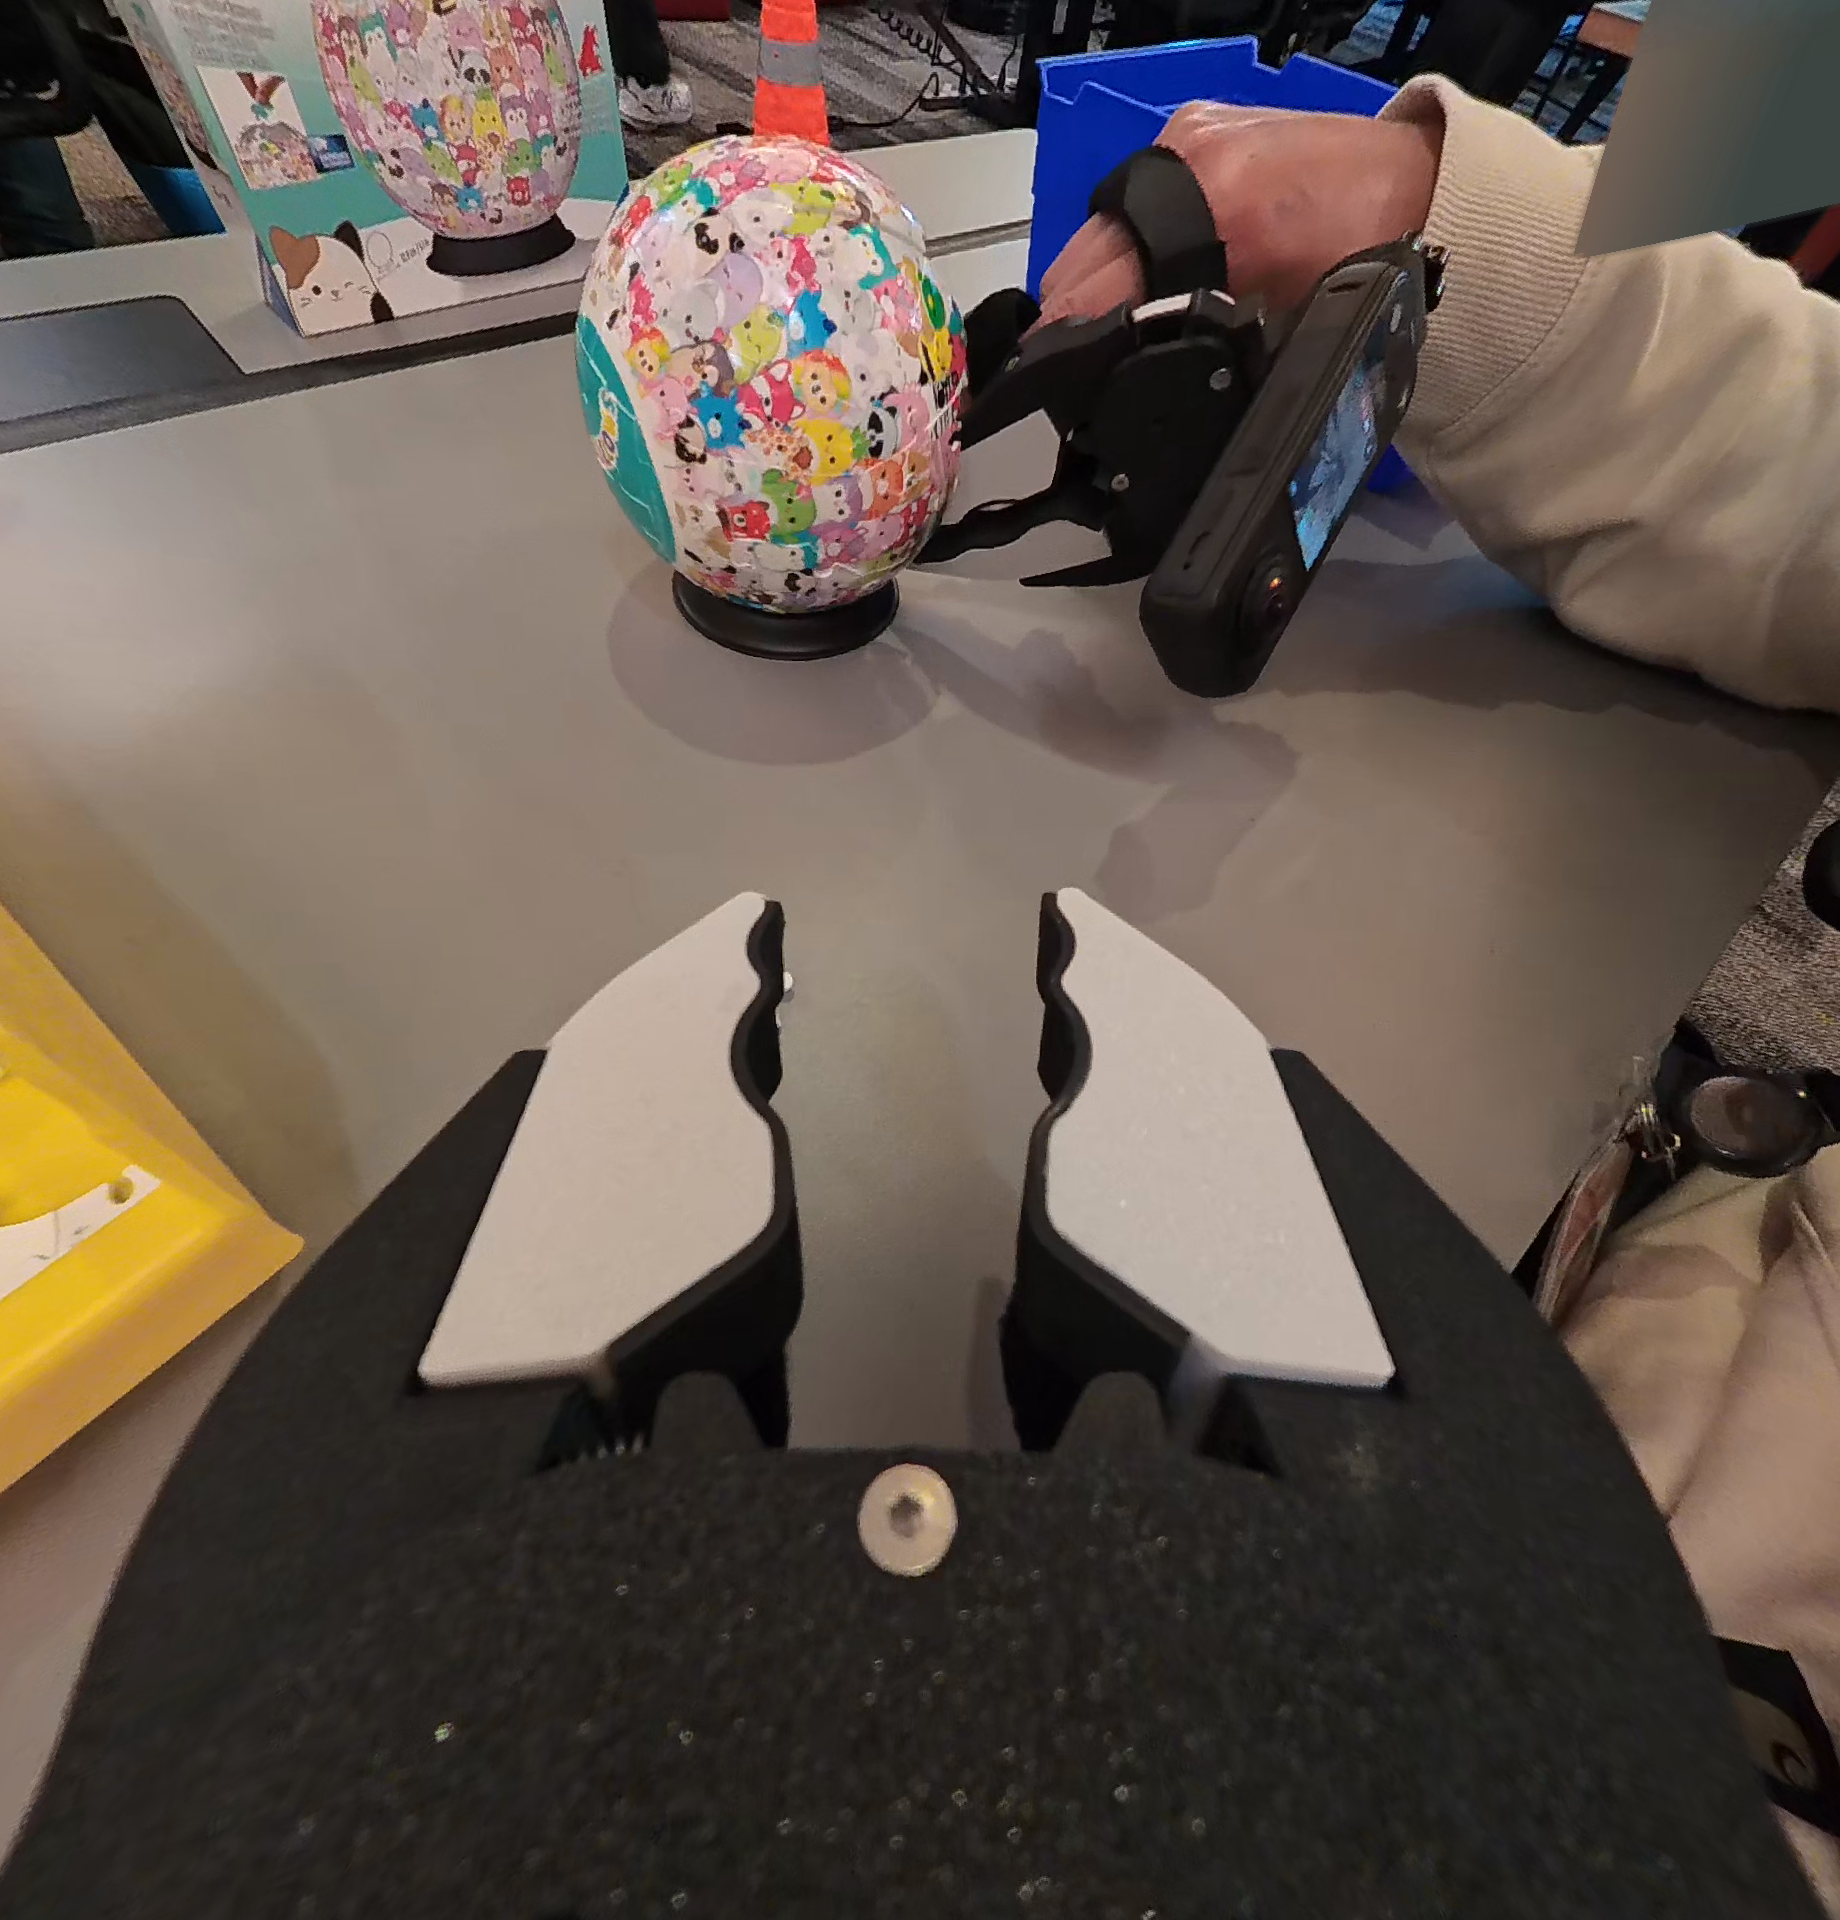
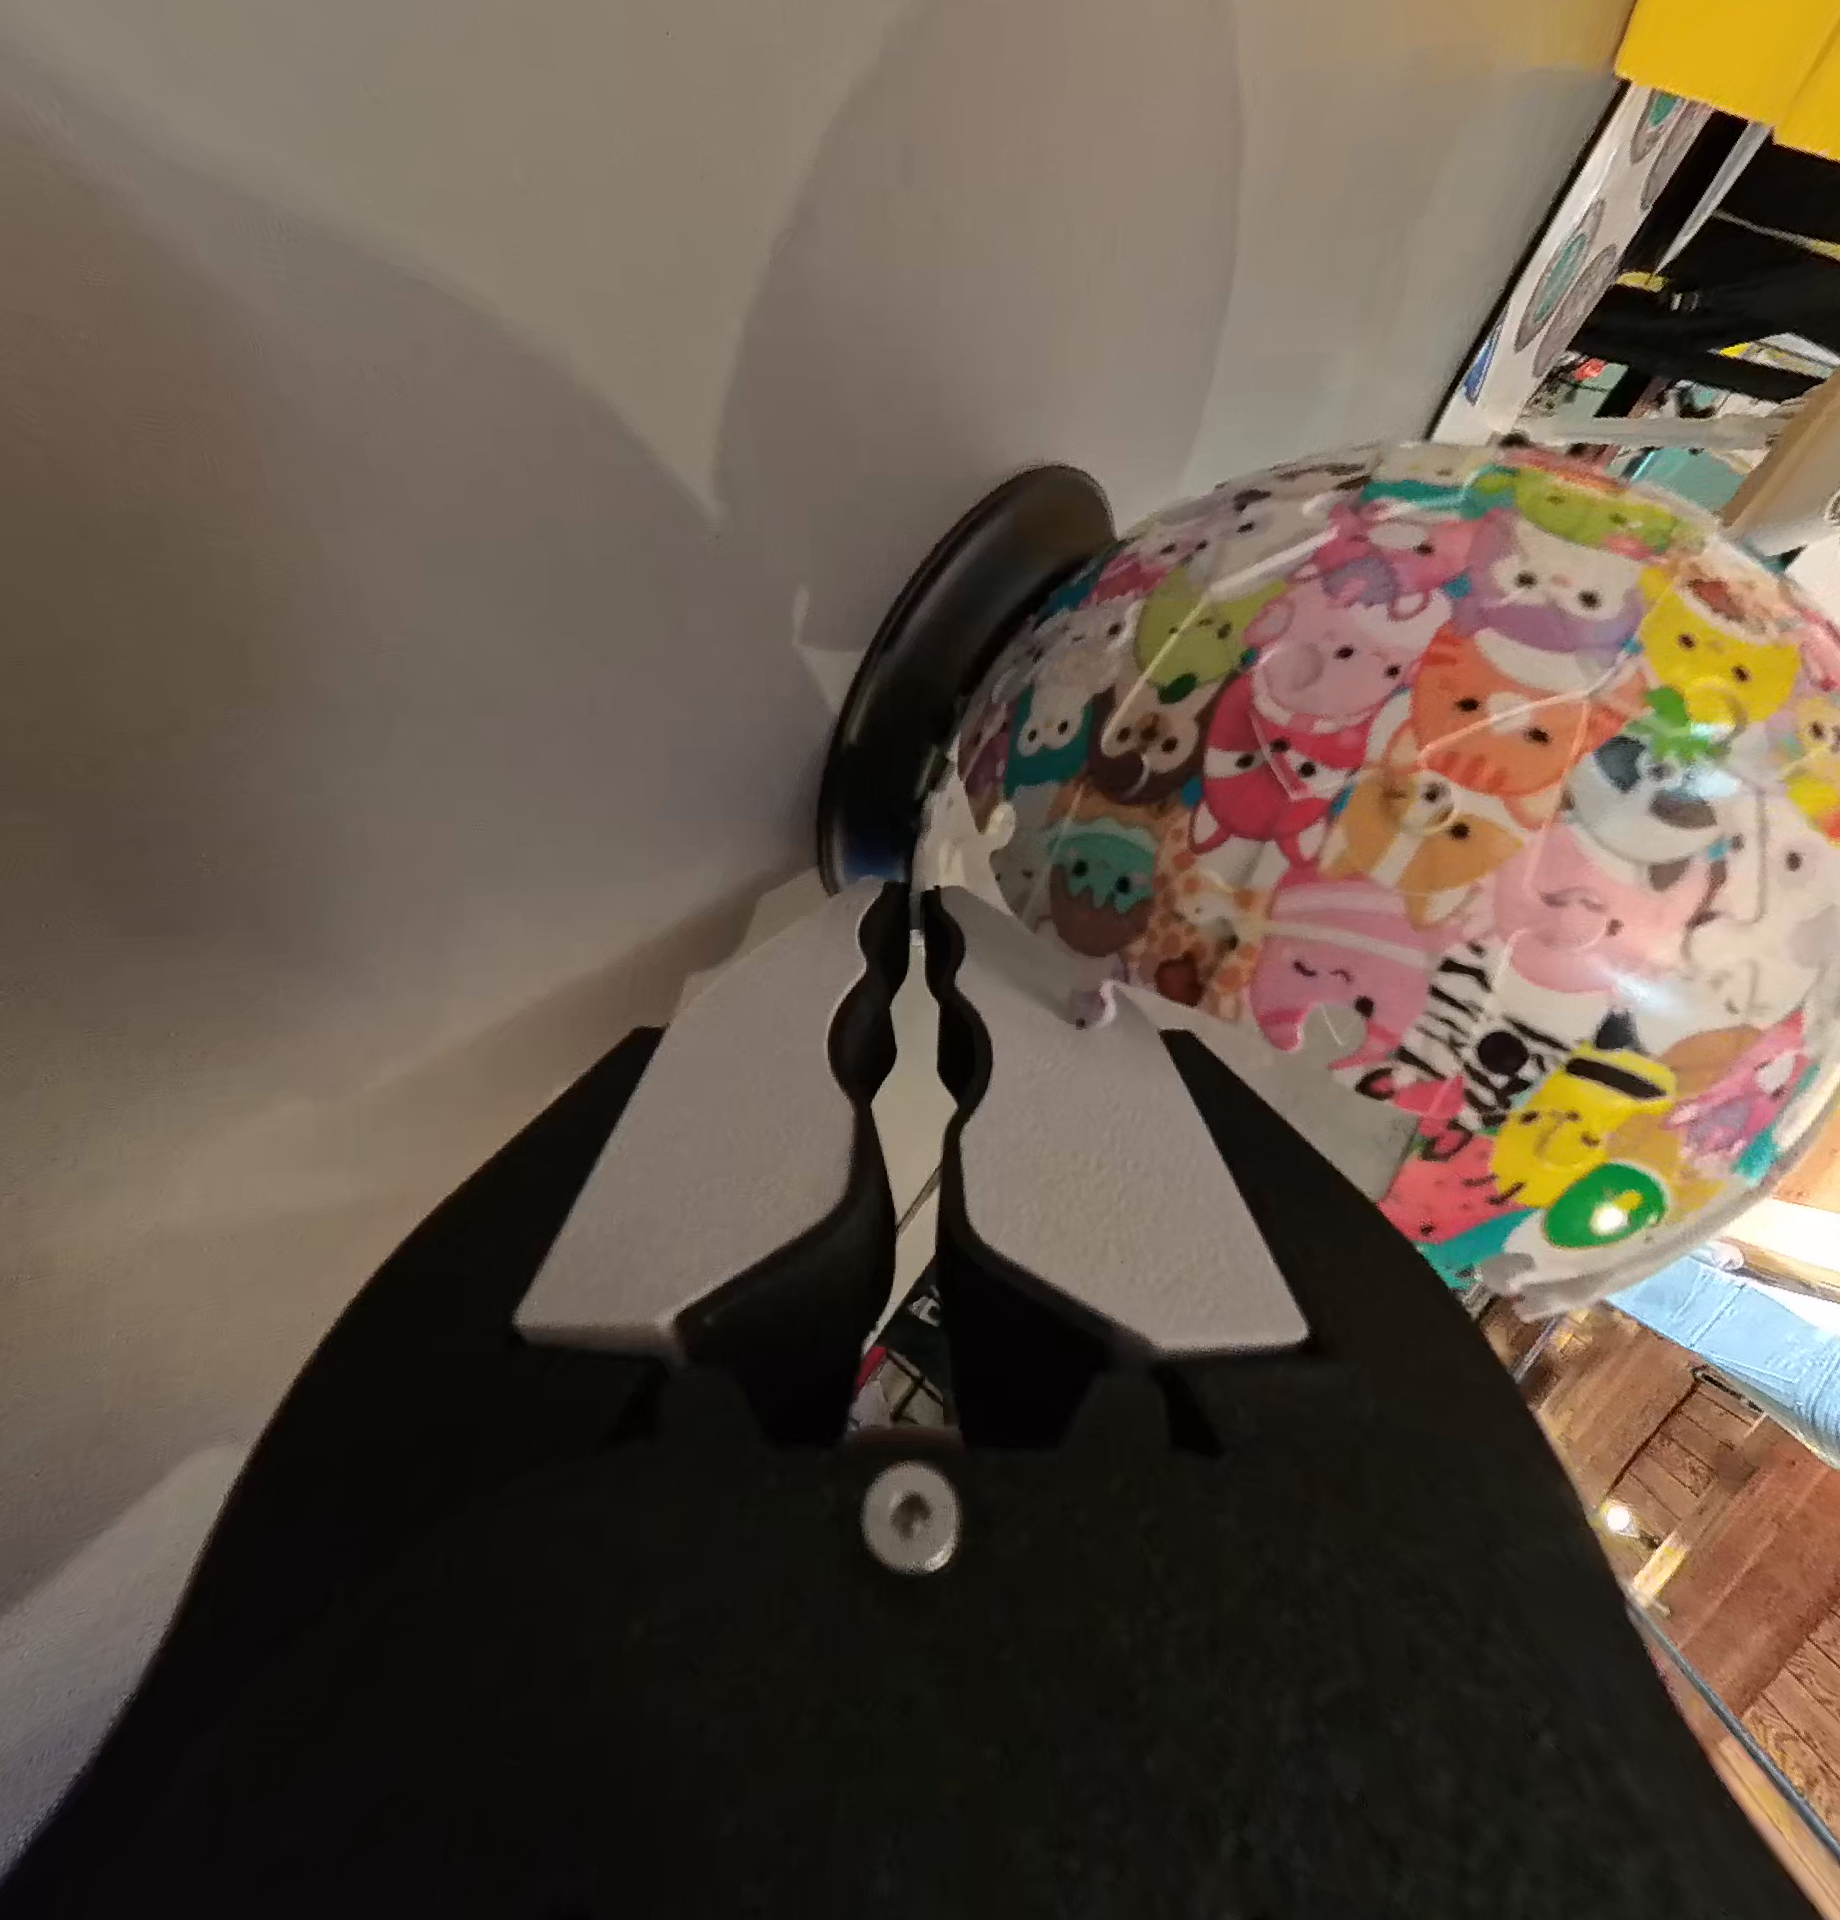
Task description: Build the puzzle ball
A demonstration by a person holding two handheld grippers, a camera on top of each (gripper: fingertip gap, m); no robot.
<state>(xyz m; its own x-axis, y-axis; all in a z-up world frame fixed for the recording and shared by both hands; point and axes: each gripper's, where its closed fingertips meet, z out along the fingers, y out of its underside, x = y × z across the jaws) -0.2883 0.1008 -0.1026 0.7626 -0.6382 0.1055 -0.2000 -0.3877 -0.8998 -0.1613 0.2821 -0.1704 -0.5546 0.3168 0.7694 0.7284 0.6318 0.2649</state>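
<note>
The colourful puzzle ball point(image 1: 770, 384) stands on its black ring stand point(image 1: 786, 623) at the middle back of the grey table point(image 1: 376, 727). My left gripper point(image 1: 911, 935) is open and empty, low over the table well in front of the ball. My right gripper point(image 1: 952, 488) is rolled on its side against the ball's right flank. In the right wrist view its jaws are almost closed point(image 2: 908, 914) at the ball's point(image 2: 1415, 790) jagged white lower edge beside the stand point(image 2: 926, 665). They seem to pinch a thin puzzle piece point(image 2: 945, 854), mostly hidden.
A yellow tray point(image 1: 116, 1278) with white loose pieces sits at the front left. The puzzle's box point(image 1: 407, 156) stands at the back left, a blue bin point(image 1: 1155, 114) at the back right, an orange cone point(image 1: 791, 73) behind the ball. A person's sleeve point(image 1: 1622, 468) lies along the right. My hands' fingertips stand some 25 cm from each other.
</note>
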